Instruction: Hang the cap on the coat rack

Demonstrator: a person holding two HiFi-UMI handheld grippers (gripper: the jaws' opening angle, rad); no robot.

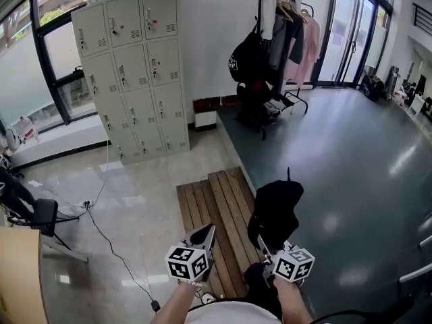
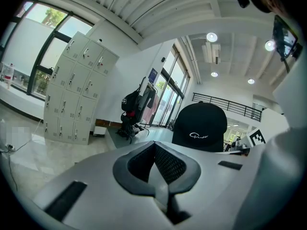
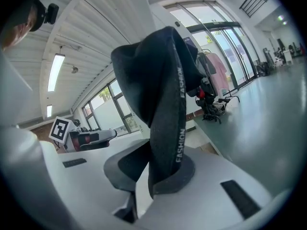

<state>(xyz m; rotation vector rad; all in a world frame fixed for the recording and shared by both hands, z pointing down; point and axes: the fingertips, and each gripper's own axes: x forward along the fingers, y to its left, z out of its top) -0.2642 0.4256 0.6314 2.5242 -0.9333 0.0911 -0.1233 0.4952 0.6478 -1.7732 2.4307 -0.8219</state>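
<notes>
A black cap [image 1: 275, 209] hangs from my right gripper [image 1: 264, 247], which is shut on its band printed "FASHION" [image 3: 180, 128]. In the right gripper view the cap [image 3: 153, 66] rises above the jaws and fills the middle. My left gripper [image 1: 205, 240] is just to the left of it, over the bench, shut with nothing between its pads [image 2: 165, 164]. From the left gripper view the cap [image 2: 199, 126] shows to the right, with a white logo. The coat rack [image 1: 282, 25] stands far ahead by the glass doors, loaded with a black bag and clothes.
A slatted wooden bench [image 1: 219, 208] lies below the grippers. Grey lockers [image 1: 131, 73] stand at the back left wall. A cable runs over the pale floor [image 1: 101, 208]. Dark green floor [image 1: 351, 160] stretches to the rack. A chair [image 1: 40, 218] is at left.
</notes>
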